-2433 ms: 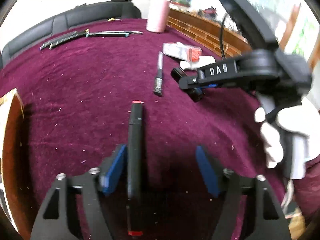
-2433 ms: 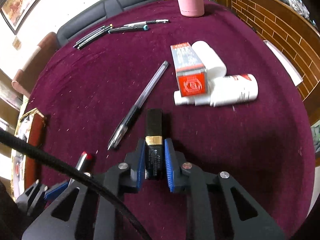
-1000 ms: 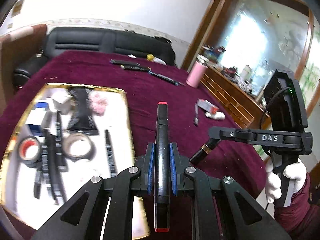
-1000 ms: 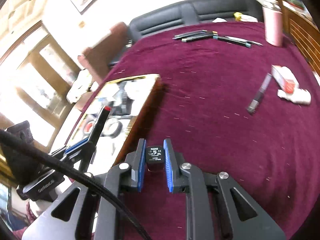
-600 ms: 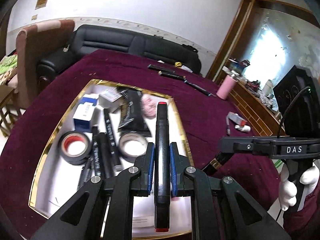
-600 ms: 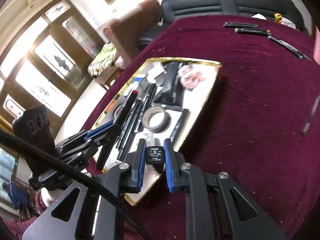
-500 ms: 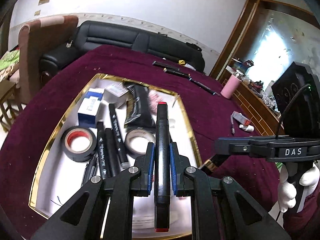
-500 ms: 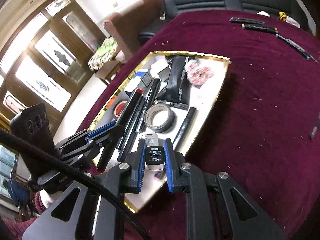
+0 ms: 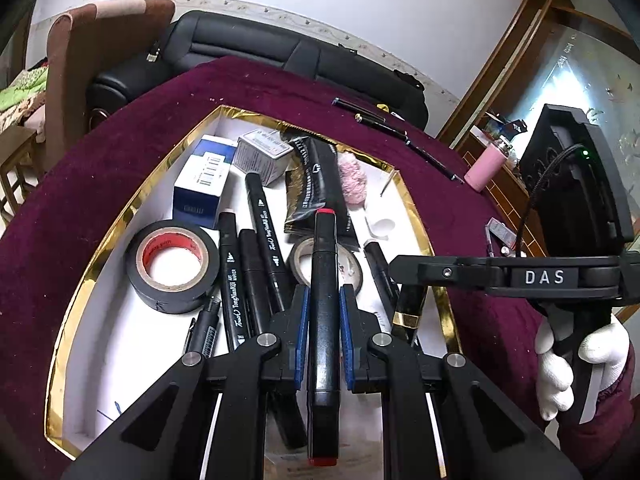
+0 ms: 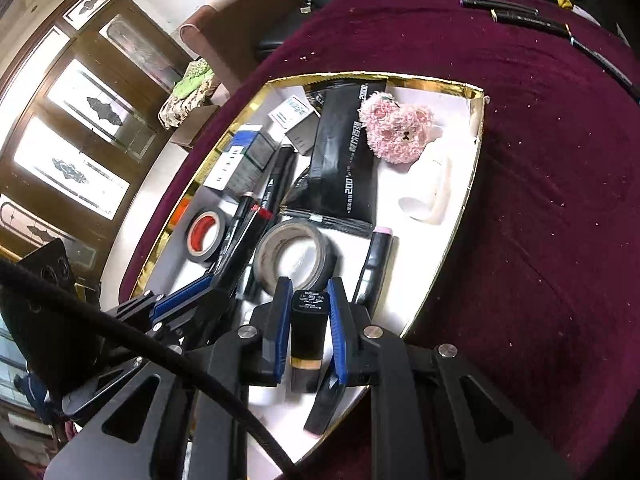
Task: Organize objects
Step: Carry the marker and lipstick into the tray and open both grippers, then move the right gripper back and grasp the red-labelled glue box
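Maroon cloth, gold-rimmed tray point(image 9: 100, 276): left gripper point(image 9: 323, 338) clamps marker point(image 9: 324, 300), right gripper point(image 10: 308, 330) clamps lipstick point(image 10: 307, 332); lower into gaps, release gently.

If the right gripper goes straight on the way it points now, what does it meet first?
Probably the grey tape roll in the gold-rimmed tray, lying just ahead of the right gripper and its black lipstick tube. Depth is unclear.
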